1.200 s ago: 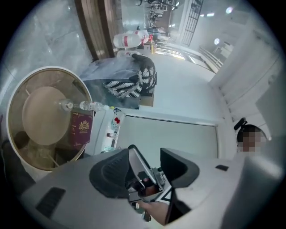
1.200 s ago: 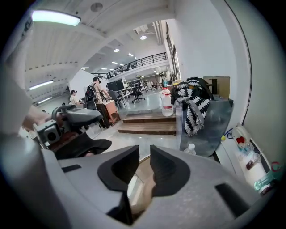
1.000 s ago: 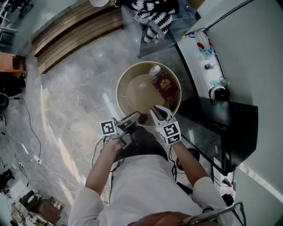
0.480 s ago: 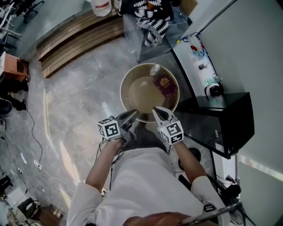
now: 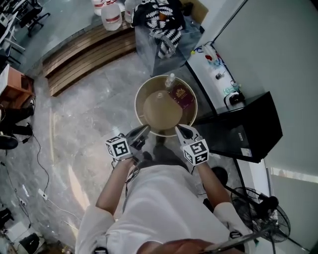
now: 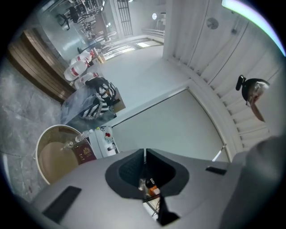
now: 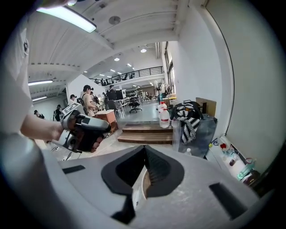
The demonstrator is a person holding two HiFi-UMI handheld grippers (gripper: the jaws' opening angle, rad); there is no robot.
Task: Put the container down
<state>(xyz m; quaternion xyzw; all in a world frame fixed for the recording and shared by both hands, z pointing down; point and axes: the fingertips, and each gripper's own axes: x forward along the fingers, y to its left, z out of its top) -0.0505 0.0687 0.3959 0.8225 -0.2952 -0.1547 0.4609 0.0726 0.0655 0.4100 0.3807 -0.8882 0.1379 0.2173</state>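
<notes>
The container is a round beige bin standing on the grey floor, and nothing touches it. A maroon booklet and a small clear bottle lie inside it. My left gripper hovers just short of its near rim on the left. Its jaws have just been closing, and they are now shut with nothing between them. My right gripper hovers by the near rim on the right, also shut and empty. In the left gripper view the bin sits far left of the shut jaws. The right gripper view shows shut jaws and the left gripper in a hand.
A black cabinet stands right of the bin, with a white shelf of small items behind it. A clear box with a black-and-white cloth stands beyond the bin, beside wooden steps and water jugs. A fan is at lower right.
Both grippers have drawn back from the bin's near rim toward the person and risen. Their jaws have closed, empty. The bin stays on the floor.
</notes>
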